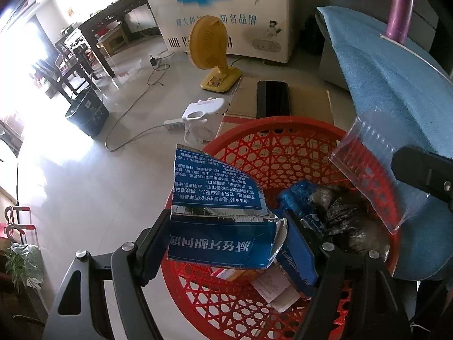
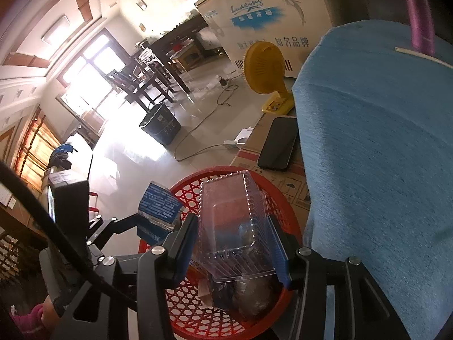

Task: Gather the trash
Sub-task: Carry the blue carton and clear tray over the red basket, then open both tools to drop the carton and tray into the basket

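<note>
While both of my grippers hang over it, the red basket (image 1: 283, 130) sits on the pale tiled floor (image 1: 85, 187) beside a table edge draped in a blue cloth (image 1: 396, 85). Its latticed wall is round and open-topped. Inside I see a crumpled black bag (image 1: 342, 212), a blue wrapper (image 1: 294, 198), a blue toothpaste box (image 1: 297, 260) and a white slip of paper (image 1: 271, 286) low in the bowl.

Left gripper (image 1: 229, 235): jaws fairly wide, pressed on either side of a torn blue carton (image 1: 218, 238) with white printed text. The carton is bent and ripped along one edge, its flap standing up above the basket's near rim. It is over the basket, not resting in it.

Right gripper (image 2: 232, 240): jaws narrower, clamped on a clear plastic tray (image 2: 232, 226). The tray is ribbed, rectangular and empty, tilted, held above the basket contents; I cannot tell whether its lower edge touches the trash below.

Behind the basket lies a flat cardboard box (image 1: 305, 99) with a black phone (image 1: 273, 99) on top. A yellow fan (image 1: 209, 48) stands farther back, with a white chest freezer (image 1: 226, 14) behind it. A purple bottle (image 1: 400, 11) stands on the blue cloth.
</note>
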